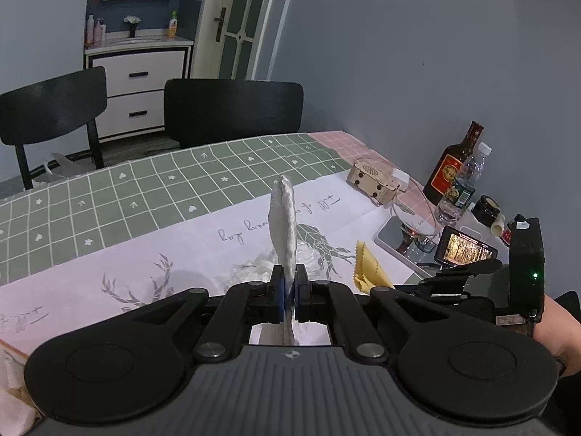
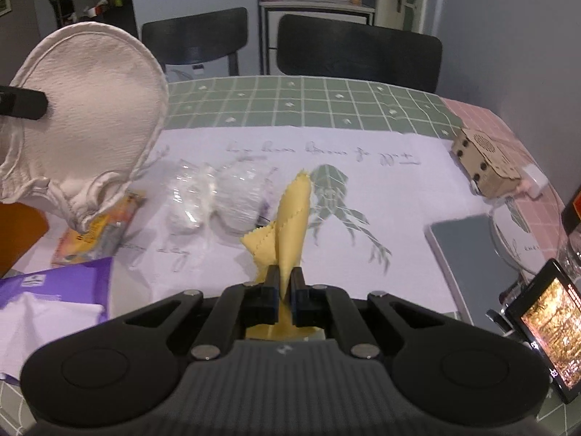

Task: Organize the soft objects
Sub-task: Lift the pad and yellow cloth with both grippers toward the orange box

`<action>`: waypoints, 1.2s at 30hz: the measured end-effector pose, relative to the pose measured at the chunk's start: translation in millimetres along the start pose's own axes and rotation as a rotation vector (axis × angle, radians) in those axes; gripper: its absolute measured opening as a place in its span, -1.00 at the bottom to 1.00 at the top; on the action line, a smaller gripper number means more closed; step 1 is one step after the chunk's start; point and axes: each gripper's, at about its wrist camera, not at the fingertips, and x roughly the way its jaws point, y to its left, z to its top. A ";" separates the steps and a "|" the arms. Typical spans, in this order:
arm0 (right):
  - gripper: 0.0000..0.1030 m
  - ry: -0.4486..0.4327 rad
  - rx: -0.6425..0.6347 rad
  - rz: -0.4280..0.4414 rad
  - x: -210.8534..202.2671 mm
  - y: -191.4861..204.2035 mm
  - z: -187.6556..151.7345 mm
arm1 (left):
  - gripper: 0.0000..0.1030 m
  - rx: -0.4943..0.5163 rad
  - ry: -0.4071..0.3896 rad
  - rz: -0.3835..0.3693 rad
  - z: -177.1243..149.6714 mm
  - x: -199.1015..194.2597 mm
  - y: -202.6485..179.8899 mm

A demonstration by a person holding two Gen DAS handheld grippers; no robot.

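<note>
My left gripper (image 1: 288,283) is shut on a white round fabric mitt (image 1: 283,221), held edge-on and upright above the table. The mitt also shows broadside in the right wrist view (image 2: 94,116), with a left fingertip (image 2: 25,103) pinching it. My right gripper (image 2: 285,283) is shut on a yellow cloth with zigzag edges (image 2: 292,225), lifted over the white paper sheet (image 2: 381,189). The yellow cloth also shows in the left wrist view (image 1: 368,265). Clear plastic wrapped items (image 2: 214,196) lie on the sheet between both grippers.
A wooden box (image 2: 486,163), a grey notebook (image 2: 468,254), a small lit screen (image 2: 548,327), a brown bottle (image 1: 454,163), a water bottle (image 1: 464,185) and a glass stand at the right. A purple packet (image 2: 61,283) and an orange packet (image 2: 94,229) lie left. Two black chairs (image 1: 232,109) stand behind.
</note>
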 end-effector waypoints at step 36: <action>-0.94 -0.158 -0.326 0.168 -88.8 187.5 23.1 | -0.91 -0.024 -0.177 0.167 -63.5 -195.6 83.7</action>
